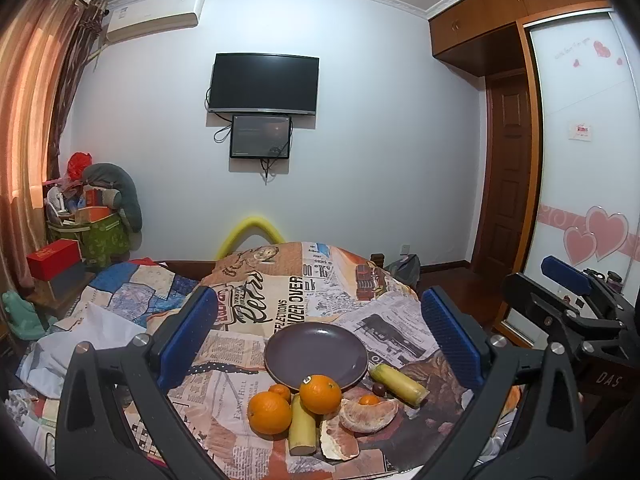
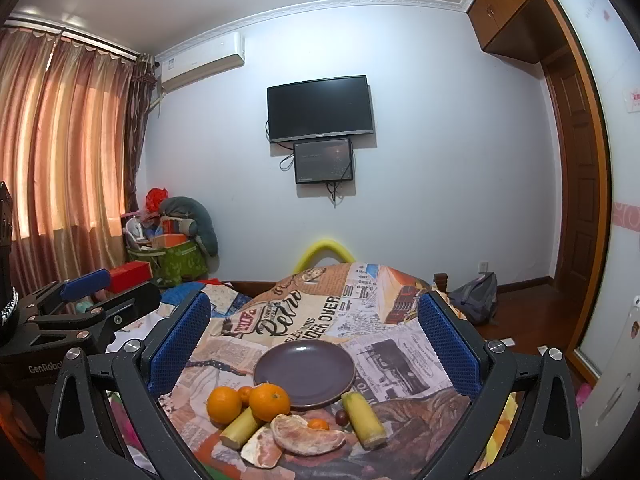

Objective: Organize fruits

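Observation:
A dark purple plate point(image 1: 316, 354) point(image 2: 304, 372) lies empty on the newspaper-print tablecloth point(image 1: 260, 308). In front of it are two oranges point(image 1: 320, 394) point(image 1: 269, 413) point(image 2: 269, 402) point(image 2: 224, 405), small tangerines point(image 1: 280, 392) point(image 2: 318, 424), two yellow-green cane pieces point(image 1: 398, 384) point(image 1: 302, 428) point(image 2: 363, 420) point(image 2: 240, 428), peeled pomelo segments point(image 1: 368, 416) point(image 2: 308, 438) and a small dark fruit point(image 1: 378, 389) point(image 2: 340, 417). My left gripper point(image 1: 316, 336) and right gripper point(image 2: 316, 344) are open and empty, above and short of the fruit. Each shows in the other's view point(image 1: 568, 292) point(image 2: 88, 296).
The round table stands before a bed with a patchwork quilt point(image 1: 132, 292). A red box point(image 1: 54, 258), a green bag of clutter point(image 1: 100, 236) and curtains are at the left. A backpack point(image 2: 476, 296) lies on the floor at the right, by a wardrobe and door.

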{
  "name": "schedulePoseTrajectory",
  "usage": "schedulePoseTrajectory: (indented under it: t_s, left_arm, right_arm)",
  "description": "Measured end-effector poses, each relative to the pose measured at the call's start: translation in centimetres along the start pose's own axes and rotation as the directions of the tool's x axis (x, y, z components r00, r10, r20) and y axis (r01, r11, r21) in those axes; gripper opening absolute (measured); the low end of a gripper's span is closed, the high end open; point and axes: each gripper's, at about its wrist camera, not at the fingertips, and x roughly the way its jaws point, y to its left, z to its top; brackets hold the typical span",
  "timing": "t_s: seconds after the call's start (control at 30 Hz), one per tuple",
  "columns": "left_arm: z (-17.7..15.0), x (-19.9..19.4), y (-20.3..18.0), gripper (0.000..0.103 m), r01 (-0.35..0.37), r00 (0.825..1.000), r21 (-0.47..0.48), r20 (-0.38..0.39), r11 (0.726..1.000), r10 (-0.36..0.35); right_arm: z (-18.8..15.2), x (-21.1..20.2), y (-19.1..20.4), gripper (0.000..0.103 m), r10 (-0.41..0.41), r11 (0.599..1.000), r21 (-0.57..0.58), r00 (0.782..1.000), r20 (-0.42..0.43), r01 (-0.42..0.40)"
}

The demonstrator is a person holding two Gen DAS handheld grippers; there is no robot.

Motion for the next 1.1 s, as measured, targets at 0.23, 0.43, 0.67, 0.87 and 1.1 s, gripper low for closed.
schedulePoseTrajectory:
  t_s: [0.23,0.43,0.67,0.87,1.1]
  left_arm:
    - [-0.3,1.4,0.5,0.103,-0.026,1.0,0.014,-0.017,1.0,0.027]
    - [-1.7,4.4,2.5,0.103,-0.042,0.993,0.016,-0.106,0.999,0.044]
    - [-5.4,9.2,6.1,0.103,-0.068,0.958,-0.006,-0.278,0.998,0.064]
    - [-8.5,12.5,8.7,0.103,-0.074,0.918,-0.049,-0.393,0.996,0.049]
    - [-11.3,15.3,10.6,0.09,-0.066,0.868,-0.086,-0.496,0.994,0.015]
  right_arm:
    - [-0.5,1.1,0.3,0.103,-0.014,1.0,-0.025,1.0,-0.012,0.013]
    - [-2.4,3.9,0.0,0.103,-0.018,0.999,-0.029,0.995,-0.101,0.015]
    - [-5.7,8.0,-0.6,0.103,-0.021,1.0,-0.016,0.967,-0.253,0.017]
    - [-8.7,11.8,-0.6,0.103,0.024,1.0,0.021,0.911,-0.411,-0.017]
    - [-10.5,14.4,0.3,0.103,0.08,0.997,0.033,0.862,-0.5,-0.073]
